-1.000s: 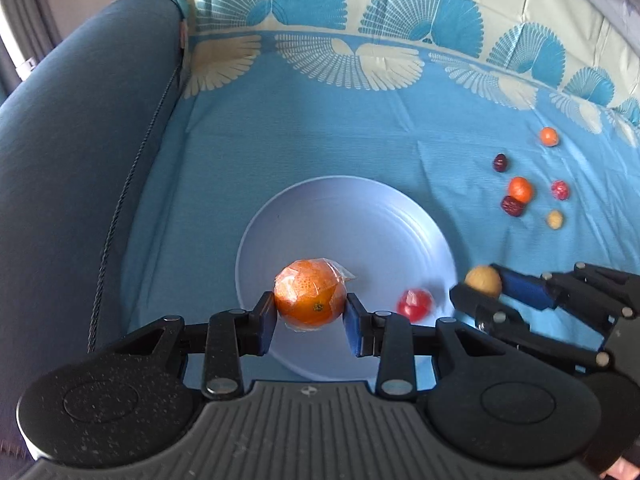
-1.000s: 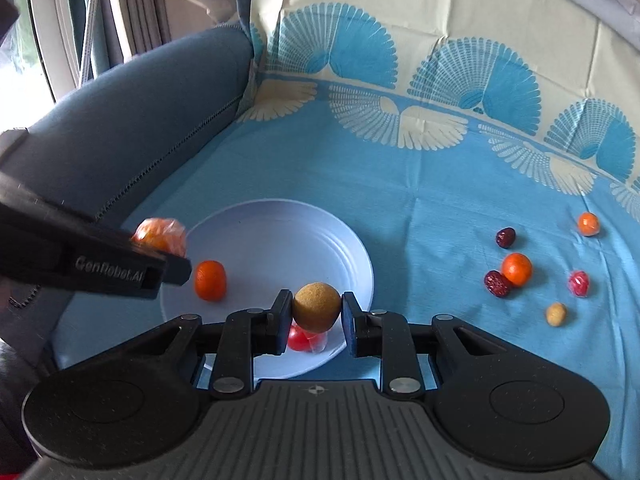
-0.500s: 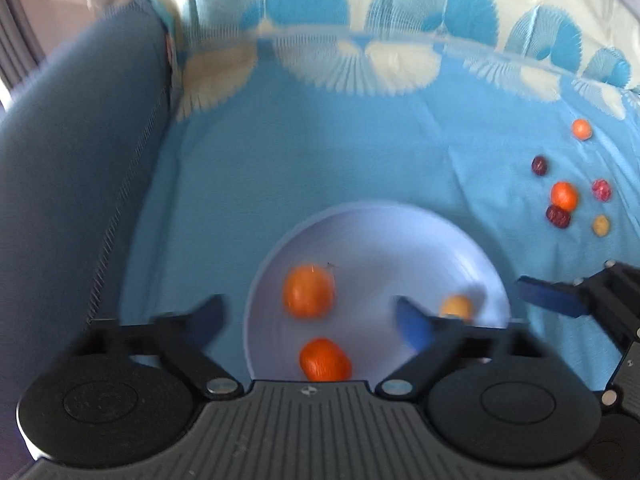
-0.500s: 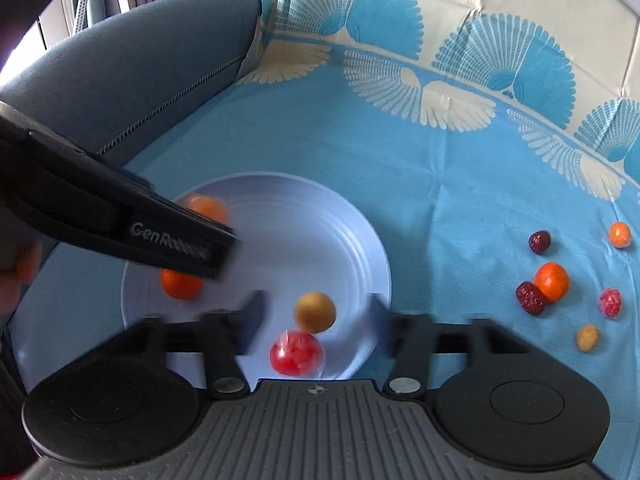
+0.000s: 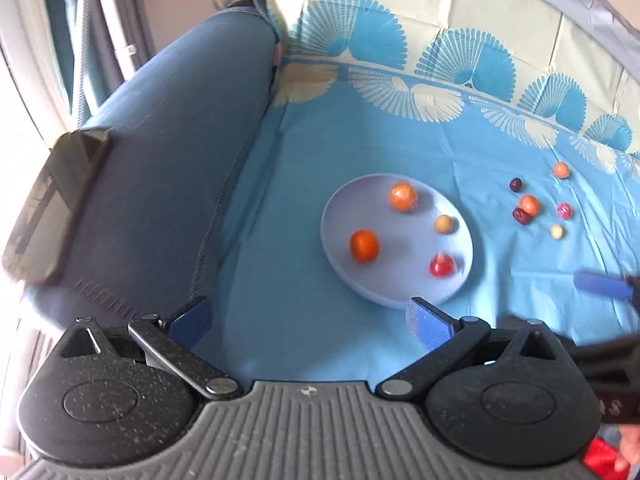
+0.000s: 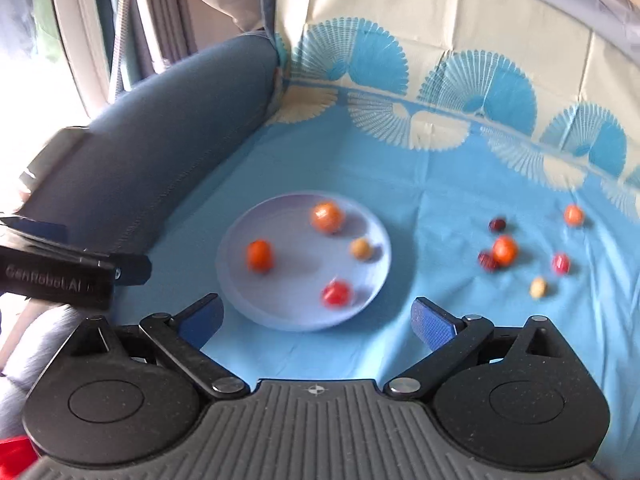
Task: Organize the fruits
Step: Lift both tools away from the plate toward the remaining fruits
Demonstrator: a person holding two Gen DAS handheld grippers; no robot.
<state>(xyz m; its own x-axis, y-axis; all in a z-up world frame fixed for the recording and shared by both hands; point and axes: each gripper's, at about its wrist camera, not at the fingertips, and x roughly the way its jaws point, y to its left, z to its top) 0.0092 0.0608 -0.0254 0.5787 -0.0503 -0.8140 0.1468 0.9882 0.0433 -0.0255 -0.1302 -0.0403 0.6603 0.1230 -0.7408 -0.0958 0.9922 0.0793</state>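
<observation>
Both my grippers are empty right now. My left gripper [image 5: 308, 326] stands spread wide with nothing between its pads, and my right gripper [image 6: 318, 322] is just finishing opening, its jaws also bare. Each hangs above the near edge of the plate [image 5: 340, 216], clear of it.

Four fruits lie on the plate: a wrapped orange [image 5: 403, 197] toward the far rim, a plain orange [image 5: 364, 245] on the left part, a small tan fruit [image 5: 444, 224] to the right, and a red wrapped one [image 5: 442, 266] nearest me. So I judge this as the gap between two loads — one drop is done and the next pick has not begun.

What remains is the loose cluster on the blue cloth [image 5: 300, 160], well to the right of the plate: a small orange [image 6: 505, 250] touching a dark red date [image 6: 487, 261], another dark date [image 6: 498, 224] behind them, a far orange ball [image 6: 573, 215], a pink-red fruit [image 6: 561, 263] and a pale tan one [image 6: 538, 287].

Next I should swing both grippers right and down onto that cluster. The pale tan one and the pink-red one stand apart — easy singles. The small orange and its date are pressed together, so I would straddle one from the open side to avoid nudging its neighbour away.
</observation>
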